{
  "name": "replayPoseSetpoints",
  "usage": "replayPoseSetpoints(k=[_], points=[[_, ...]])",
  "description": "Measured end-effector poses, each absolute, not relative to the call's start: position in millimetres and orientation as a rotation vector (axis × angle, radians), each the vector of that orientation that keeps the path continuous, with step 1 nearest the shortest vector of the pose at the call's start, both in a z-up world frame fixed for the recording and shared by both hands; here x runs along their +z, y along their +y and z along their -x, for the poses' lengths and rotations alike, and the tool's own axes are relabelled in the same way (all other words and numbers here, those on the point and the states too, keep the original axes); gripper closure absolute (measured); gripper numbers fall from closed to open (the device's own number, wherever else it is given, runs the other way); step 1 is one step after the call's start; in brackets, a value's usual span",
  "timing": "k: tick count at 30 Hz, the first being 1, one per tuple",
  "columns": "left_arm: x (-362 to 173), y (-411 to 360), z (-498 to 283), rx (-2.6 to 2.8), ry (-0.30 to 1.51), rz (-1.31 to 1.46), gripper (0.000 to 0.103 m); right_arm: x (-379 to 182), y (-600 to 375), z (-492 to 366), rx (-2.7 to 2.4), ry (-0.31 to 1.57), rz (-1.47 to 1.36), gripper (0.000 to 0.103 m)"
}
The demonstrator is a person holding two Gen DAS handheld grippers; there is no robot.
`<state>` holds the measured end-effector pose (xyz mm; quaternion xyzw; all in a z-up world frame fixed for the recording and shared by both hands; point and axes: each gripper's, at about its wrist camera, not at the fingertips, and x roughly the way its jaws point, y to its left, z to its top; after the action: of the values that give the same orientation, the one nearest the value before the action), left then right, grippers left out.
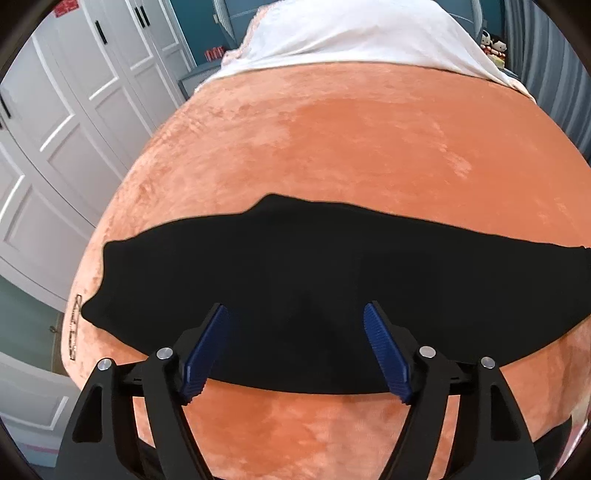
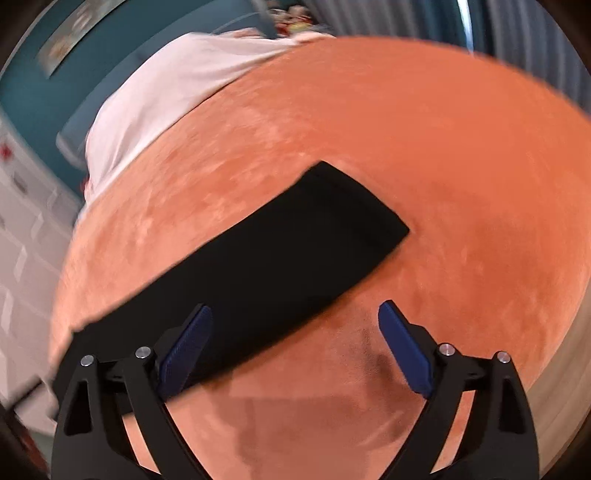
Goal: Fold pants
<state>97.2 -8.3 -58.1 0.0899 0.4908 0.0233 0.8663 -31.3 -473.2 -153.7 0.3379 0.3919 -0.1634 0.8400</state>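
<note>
Your black pants point(image 1: 295, 280) lie flat as a long strip across the orange bed blanket point(image 1: 351, 147). Both the left hand-held gripper point(image 1: 297, 312) and right hand-held gripper point(image 2: 295, 308) hover wide open, empty. Expect limp, light cloth; pinch the cuff end at 1 o'clock.

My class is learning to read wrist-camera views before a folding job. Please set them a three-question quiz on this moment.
1. True or false: the left gripper is shut on the pants.
2. What do the pants lie on? A) orange blanket B) wooden floor C) glass table
3. Fill in: beyond the blanket lies a ____ sheet.

Key: 1 false, its fingers are spread; 2 A; 3 white.
</note>
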Motion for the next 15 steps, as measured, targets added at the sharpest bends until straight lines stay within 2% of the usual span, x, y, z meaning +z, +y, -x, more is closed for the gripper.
replayPoseSetpoints(k=[3,15], points=[[-54,-15,-92,0.064,1.002,-0.221,0.024,-161,-490,37,-0.371,0.817,-0.788,0.013],[-55,-46,-72,0.042,0.999,-0.304,0.023,-183,-551,48,-0.469,0.791,-0.812,0.014]])
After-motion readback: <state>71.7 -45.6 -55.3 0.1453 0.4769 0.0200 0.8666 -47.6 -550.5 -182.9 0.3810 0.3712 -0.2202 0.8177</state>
